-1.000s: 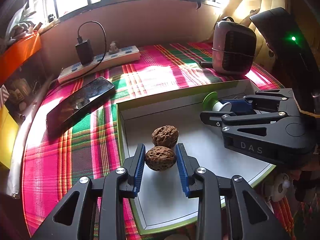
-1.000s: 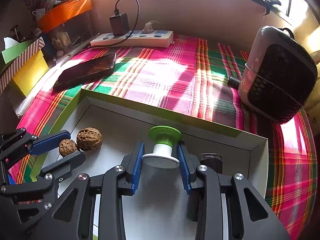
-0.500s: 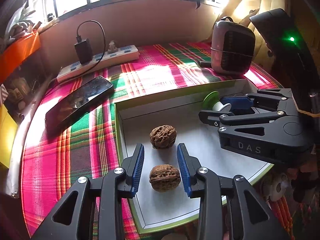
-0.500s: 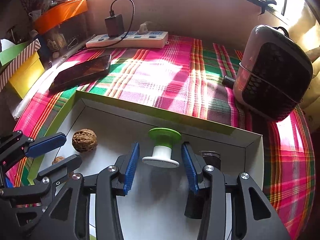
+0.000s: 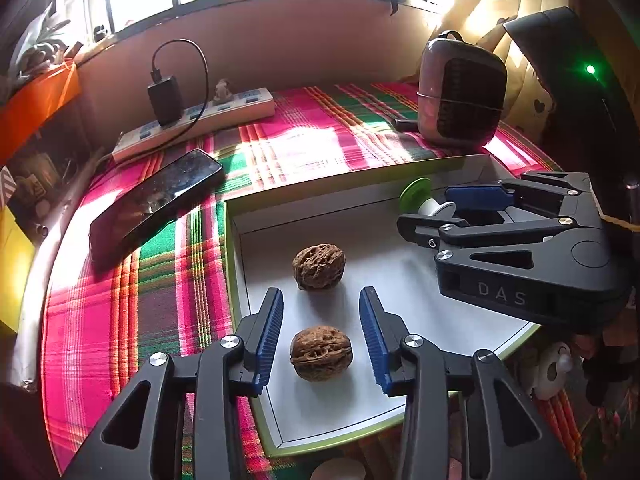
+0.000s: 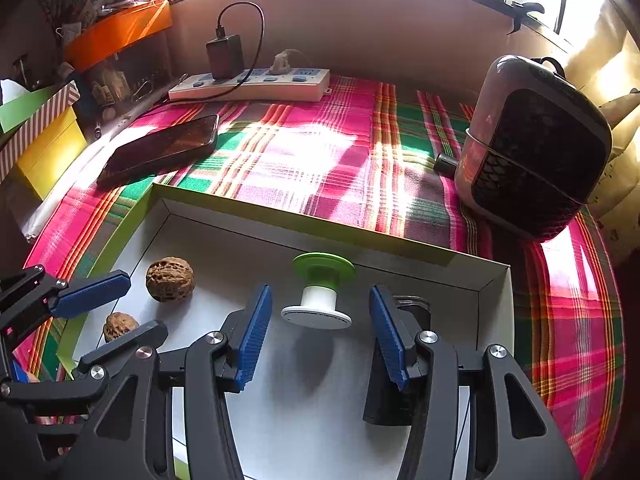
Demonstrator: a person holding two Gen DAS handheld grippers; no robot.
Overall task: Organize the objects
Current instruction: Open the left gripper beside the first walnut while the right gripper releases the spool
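A white box with green rim [image 5: 236,280] [image 6: 224,196] lies on the plaid cloth. Two walnuts lie in it: the near walnut [image 5: 321,353] [image 6: 120,326] rests loose between my left gripper's [image 5: 320,312] open jaws, the far walnut [image 5: 319,266] [image 6: 170,278] just beyond. A green-and-white spool [image 6: 320,292] [image 5: 424,200] stands in the box, untouched, just ahead of my open right gripper [image 6: 316,304]. A black object [image 6: 400,368] lies in the box, partly hidden behind my right finger.
A phone [image 5: 156,200] [image 6: 160,148] lies on the cloth left of the box. A power strip with a charger [image 5: 196,120] [image 6: 252,84] sits at the back. A small heater [image 5: 460,92] [image 6: 536,148] stands at the back right. Coloured boxes [image 6: 44,144] sit left.
Both grippers opened and drew back. The left let the near walnut go onto the box floor. The right released the spool, which stands free.
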